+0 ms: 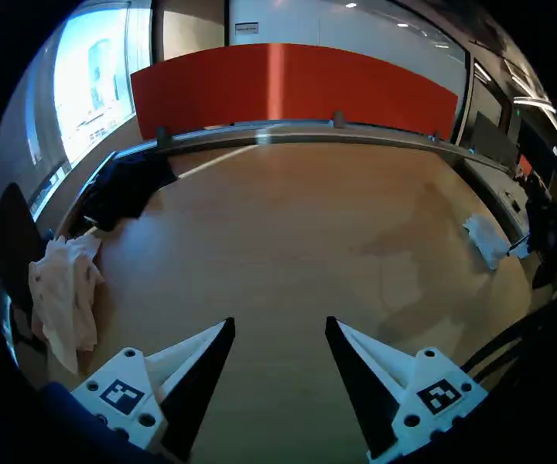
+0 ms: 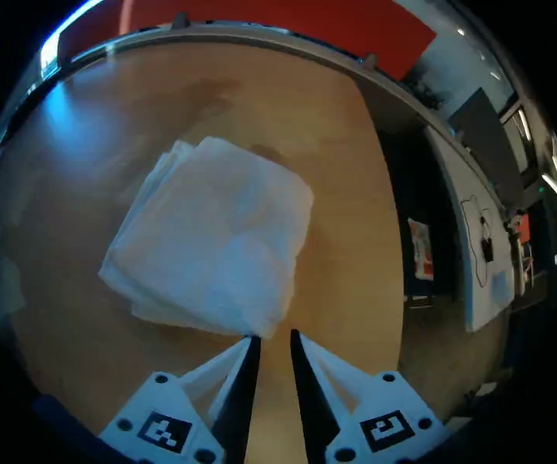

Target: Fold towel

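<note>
Pale wooden table [image 2: 340, 232] runs under both grippers. In the right gripper view, the right gripper [image 2: 275, 336] has its jaws drawn close, with a narrow gap between them and nothing in it. Its tips sit just at the near edge of the towel [image 2: 209, 247]. The towel lies folded into a thick white square, flat on the wood, spreading from the tips toward 11 o'clock.

In the left gripper view, the left gripper [image 1: 278, 321] holds its jaws wide apart over bare wood, gripping nothing. Out at 9 o'clock a pinkish cloth [image 1: 62, 298] hangs crumpled over the table edge, and at 10 o'clock a dark cloth [image 1: 124, 189] lies bunched. At 3 o'clock a small white cloth [image 1: 486, 240] rests near the edge, too far off to tell more. A red panel [image 1: 294, 85] stands behind the table at 12 o'clock.
</note>
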The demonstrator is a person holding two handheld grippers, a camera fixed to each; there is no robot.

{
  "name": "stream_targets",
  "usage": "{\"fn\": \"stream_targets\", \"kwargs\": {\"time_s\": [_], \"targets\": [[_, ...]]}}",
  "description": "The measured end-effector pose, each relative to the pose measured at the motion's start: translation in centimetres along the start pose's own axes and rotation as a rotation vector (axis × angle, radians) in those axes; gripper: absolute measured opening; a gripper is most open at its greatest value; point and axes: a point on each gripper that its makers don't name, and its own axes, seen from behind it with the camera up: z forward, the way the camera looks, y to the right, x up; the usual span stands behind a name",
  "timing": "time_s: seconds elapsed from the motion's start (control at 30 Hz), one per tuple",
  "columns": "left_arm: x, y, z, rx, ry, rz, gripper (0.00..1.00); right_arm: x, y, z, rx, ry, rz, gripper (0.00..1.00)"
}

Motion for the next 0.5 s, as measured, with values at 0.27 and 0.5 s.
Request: {"fn": "stream_targets", "kwargs": {"time_s": [0.27, 0.5], "targets": [[0.2, 0.0, 0.1, -0.005, 0.003, -0.009, 0.86, 0.4, -0.6, -1.2, 0.013, 0.039, -0.011, 0.66], [0.1, 0.0, 0.0, -0.006, 0.006, -0.009, 0.86, 2.4, -3.2, -2.0, 0.077, 0.11, -0.025, 0.67]]}}
